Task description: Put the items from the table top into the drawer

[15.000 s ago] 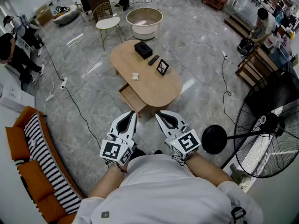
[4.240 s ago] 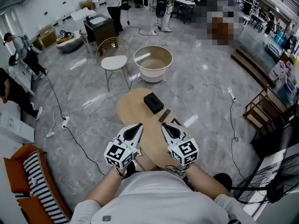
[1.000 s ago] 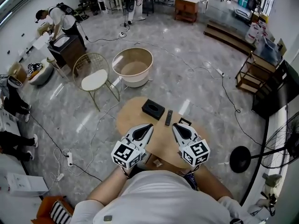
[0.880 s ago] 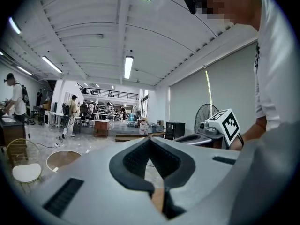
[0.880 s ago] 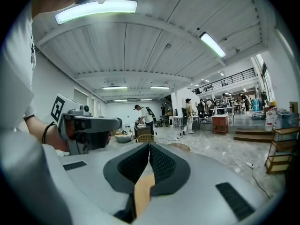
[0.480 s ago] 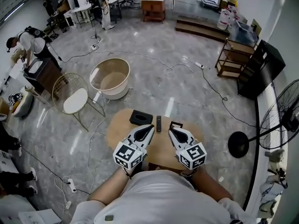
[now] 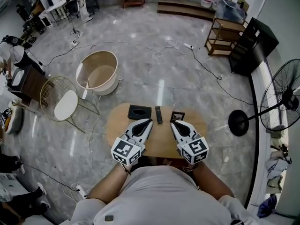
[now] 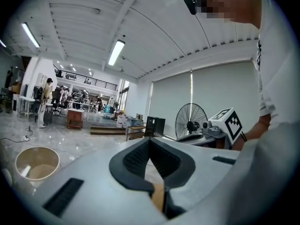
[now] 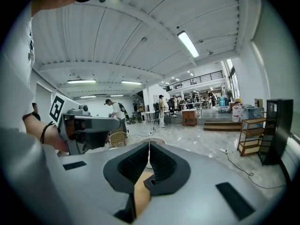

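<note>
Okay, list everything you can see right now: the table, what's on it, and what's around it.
table: one, light wood, oval, in front of the person
box: one, black, table's far left
remote: one, black, table's far middle
frame: one, black, table's far right
tub: one, beige, on the floor beyond the table, left
chair: one, gold wire with a white seat, left of the table
fan: one, black, right of the table
shelf: one, wooden, far right
cabinet: one, black, beside the shelf
left gripper: one, white, shut, over the table
right gripper: one, white, shut, over the table
</note>
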The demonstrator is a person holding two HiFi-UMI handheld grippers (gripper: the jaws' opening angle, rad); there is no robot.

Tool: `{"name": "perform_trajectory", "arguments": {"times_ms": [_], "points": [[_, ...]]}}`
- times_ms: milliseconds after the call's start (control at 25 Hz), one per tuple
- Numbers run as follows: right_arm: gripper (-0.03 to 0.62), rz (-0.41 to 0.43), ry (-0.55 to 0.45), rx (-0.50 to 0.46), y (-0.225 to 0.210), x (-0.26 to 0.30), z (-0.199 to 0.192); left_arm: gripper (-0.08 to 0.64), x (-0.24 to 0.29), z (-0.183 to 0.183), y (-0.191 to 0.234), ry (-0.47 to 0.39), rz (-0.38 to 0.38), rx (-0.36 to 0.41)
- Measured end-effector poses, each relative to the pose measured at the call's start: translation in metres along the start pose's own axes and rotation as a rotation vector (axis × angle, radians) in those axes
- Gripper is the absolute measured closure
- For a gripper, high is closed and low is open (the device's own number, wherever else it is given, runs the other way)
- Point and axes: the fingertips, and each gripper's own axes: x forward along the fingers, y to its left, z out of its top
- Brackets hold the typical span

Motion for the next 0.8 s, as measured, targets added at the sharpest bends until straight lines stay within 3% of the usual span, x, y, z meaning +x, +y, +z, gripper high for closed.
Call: {"name": "perform_trajectory", "arguments": {"times_ms": [600,800], "points": [[0.554,-0.151,0.088,0.108,-0.040,0.073,-0.068,0.551,0.026,-0.074,0.081,0.114,-0.074,-0.064],[0.495,-0.164,0.142,0.143,-0.057,0.110,-0.112,0.551,0.047,-0.109,0.105,0.143,-0.097,-0.069]]}}
